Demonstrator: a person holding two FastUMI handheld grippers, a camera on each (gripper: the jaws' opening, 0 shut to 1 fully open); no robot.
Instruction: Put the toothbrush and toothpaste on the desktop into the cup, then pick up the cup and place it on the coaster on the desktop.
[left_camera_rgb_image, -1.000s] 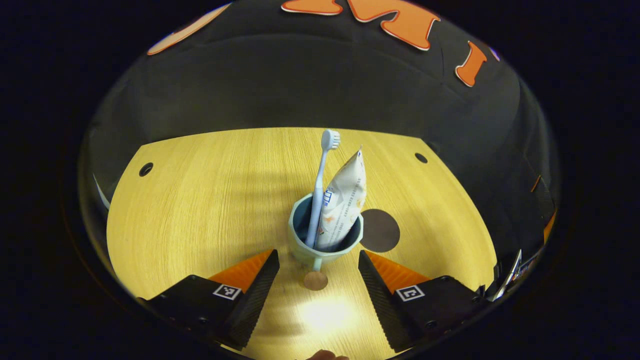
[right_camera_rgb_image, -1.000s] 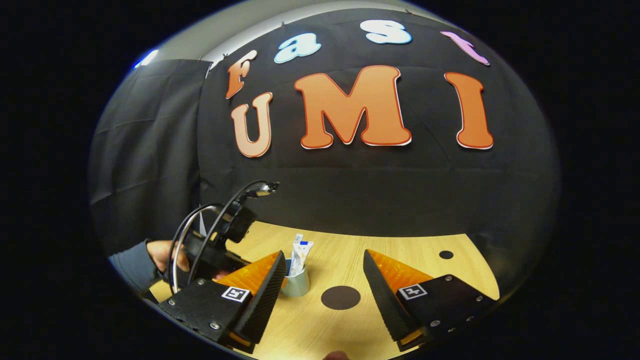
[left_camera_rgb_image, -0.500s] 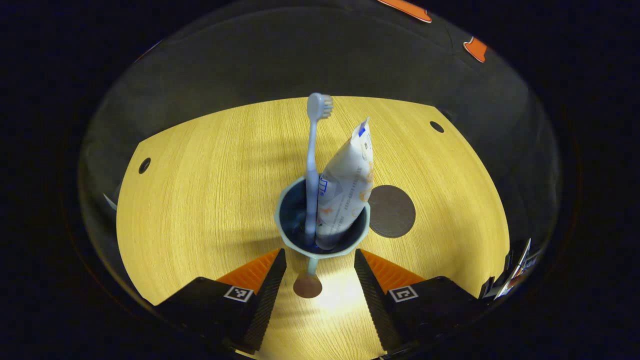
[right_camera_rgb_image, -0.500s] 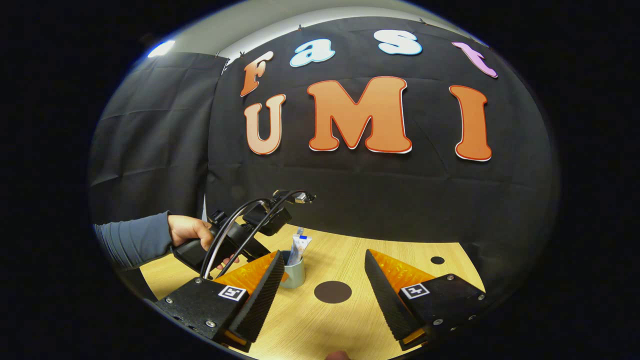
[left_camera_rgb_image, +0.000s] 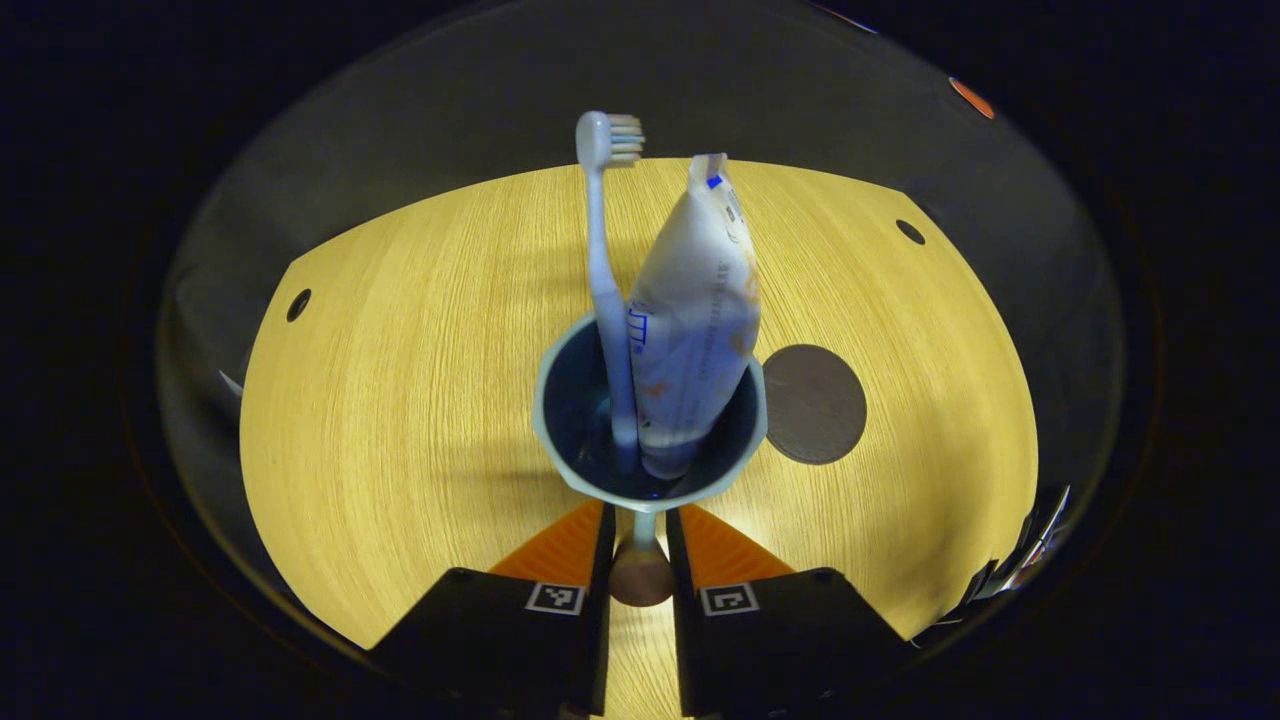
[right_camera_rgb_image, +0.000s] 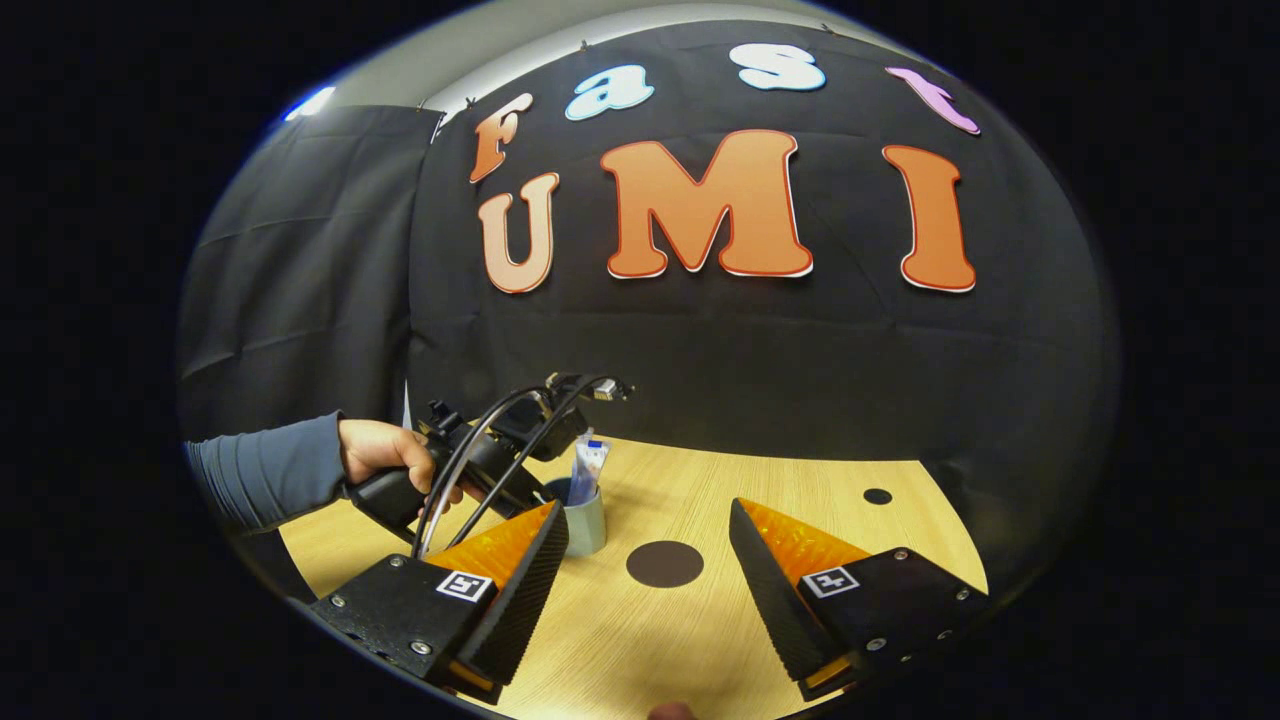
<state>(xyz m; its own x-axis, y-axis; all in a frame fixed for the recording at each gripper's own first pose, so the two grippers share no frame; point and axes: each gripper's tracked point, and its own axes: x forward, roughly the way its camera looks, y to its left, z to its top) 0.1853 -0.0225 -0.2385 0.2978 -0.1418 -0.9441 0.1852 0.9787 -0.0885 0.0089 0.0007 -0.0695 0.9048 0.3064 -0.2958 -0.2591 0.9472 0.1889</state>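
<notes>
Cup (left_camera_rgb_image: 650, 430) sits on the desktop (left_camera_rgb_image: 400, 380), toothbrush (left_camera_rgb_image: 605, 290) and toothpaste (left_camera_rgb_image: 695, 320) both standing in it, leaning on the far rim, so the loading step looks done. The cup's handle (left_camera_rgb_image: 641, 560) points toward the near edge, and the left gripper (left_camera_rgb_image: 636, 545) has its fingers drawn in on either side of that handle. Looks clamped on it, but I can't confirm that both pads touch from this angle. Grabbing the handle keeps the fingers clear of the contents. Coaster (left_camera_rgb_image: 814, 403) lies just right of the cup, apart from it, so the carry is short. In the right gripper view, the right gripper (right_camera_rgb_image: 645, 555) hangs spread and empty above the near desktop, with the cup (right_camera_rgb_image: 583, 518) and coaster (right_camera_rgb_image: 665, 563) beyond it, probably parked out of the way. A sleeved hand (right_camera_rgb_image: 385, 462) holds the left tool.
</notes>
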